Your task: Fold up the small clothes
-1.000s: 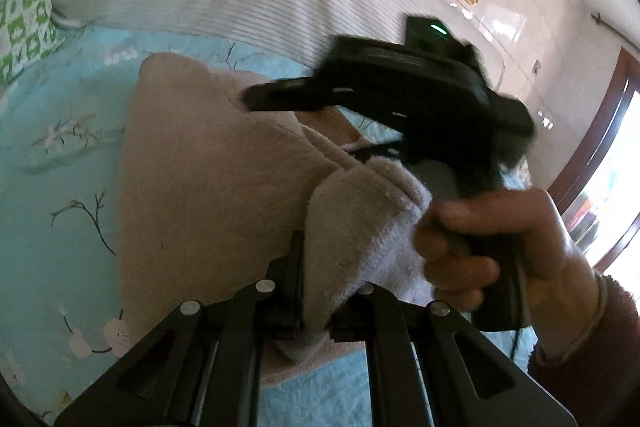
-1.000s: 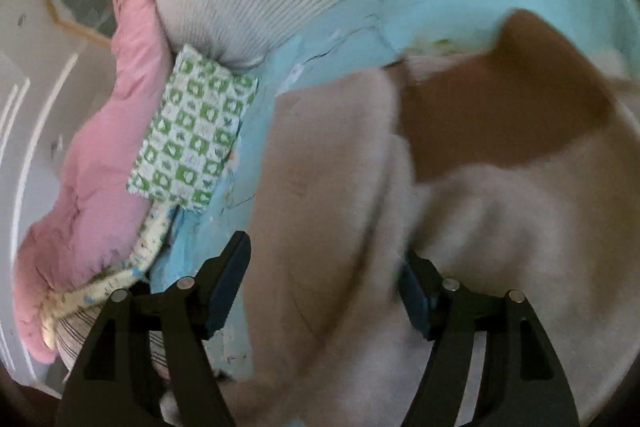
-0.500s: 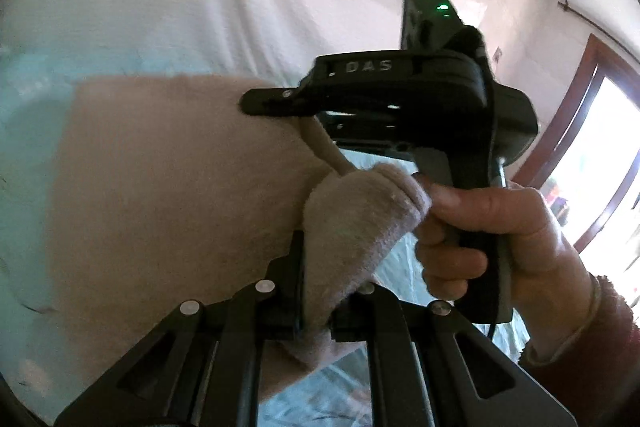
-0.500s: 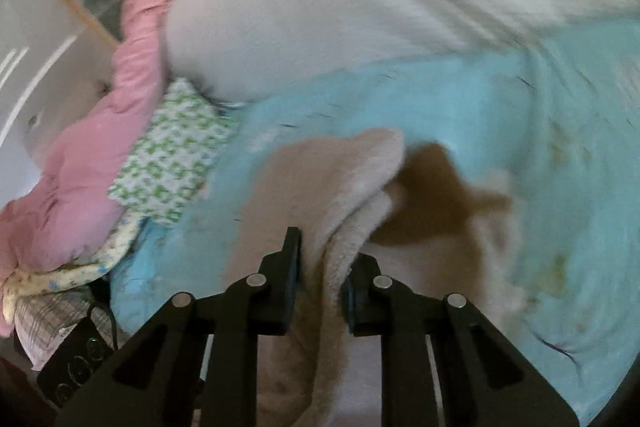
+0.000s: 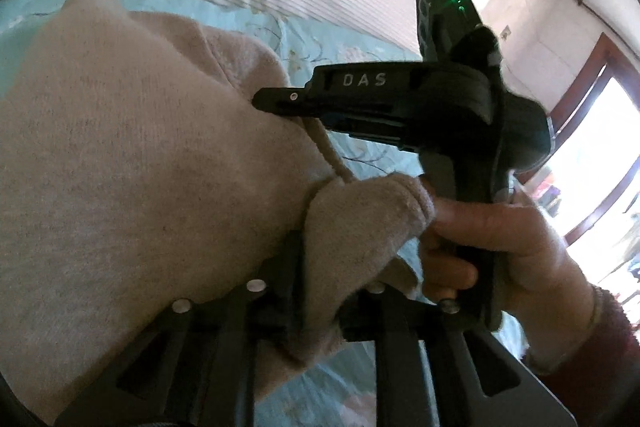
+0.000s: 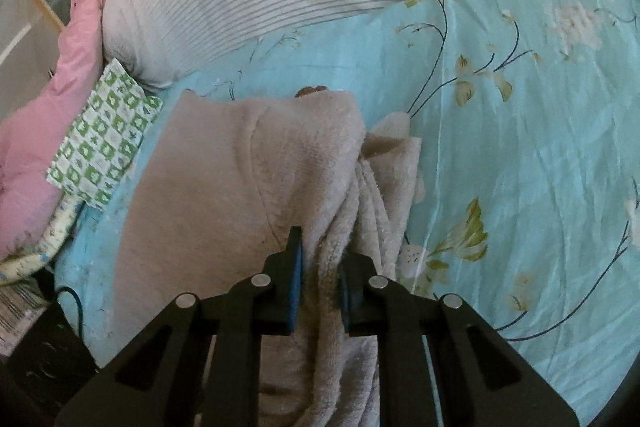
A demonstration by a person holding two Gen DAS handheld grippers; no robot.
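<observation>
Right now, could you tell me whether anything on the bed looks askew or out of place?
The beige garment lies unevenly folded: its right edge is bunched into ridges beside the right claw, and a brown bit pokes out at its far edge. Nothing looks spilled or damaged.

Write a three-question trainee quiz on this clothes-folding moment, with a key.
1. True or false: the beige fleece garment lies on a turquoise floral sheet.
2. What sits between the pink quilt and the garment in the right wrist view? A) a book B) a green checked cloth C) a shoe
3. Fill in: the right gripper pinches a fold of the ____.

Key: 1 true. 2 B, the green checked cloth. 3 garment; the left gripper also has fleece between its jaws, which are opening, and the hand holds the right gripper's handle.
</observation>
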